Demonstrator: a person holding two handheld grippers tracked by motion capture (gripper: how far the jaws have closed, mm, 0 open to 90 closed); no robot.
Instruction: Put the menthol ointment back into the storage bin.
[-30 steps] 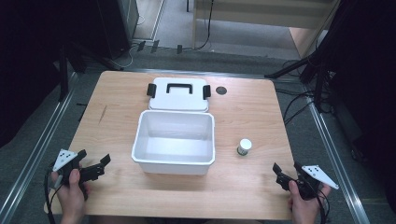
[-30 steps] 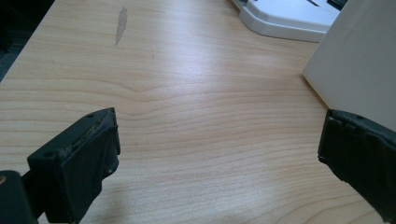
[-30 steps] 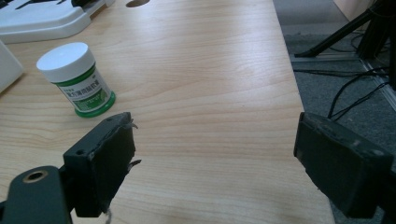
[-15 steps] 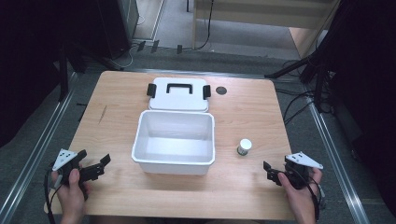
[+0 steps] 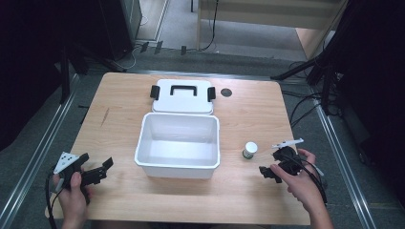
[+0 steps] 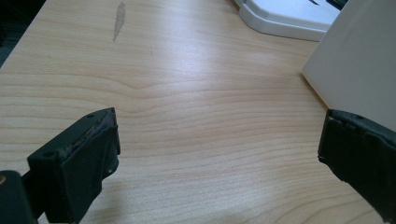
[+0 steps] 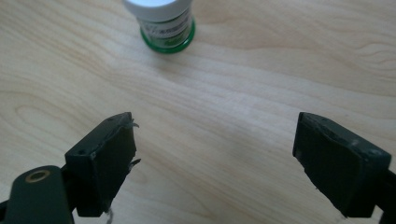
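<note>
**Both hand-held grippers wide open above the bench, small jar ahead of the right one**

We see a wooden bench [image 5: 248, 119] with a white bin [image 5: 178, 144] standing open near its middle. Its white lid [image 5: 183, 96], with a black handle and black side clasps, lies flat just behind the bin, toward the far edge. A small dark round spot [image 5: 226, 92] sits on the bench to the right of the lid.

Our left hand-held gripper [image 5: 93, 174] is near the front left corner, its jaws spread wide with nothing between them. In the left gripper view, bare wood lies between the jaws, and the bin wall [image 6: 359, 60] rises at the right.

Our right hand-held gripper [image 5: 268, 172] is near the front right corner, jaws also spread wide and empty. A small jar [image 5: 249, 150] with a white cap and green label stands upright to the right of the bin, near the right hand-held gripper but apart from it. In the right gripper view the jar [image 7: 164, 23] stands ahead of the jaws, toward the left one.
</note>
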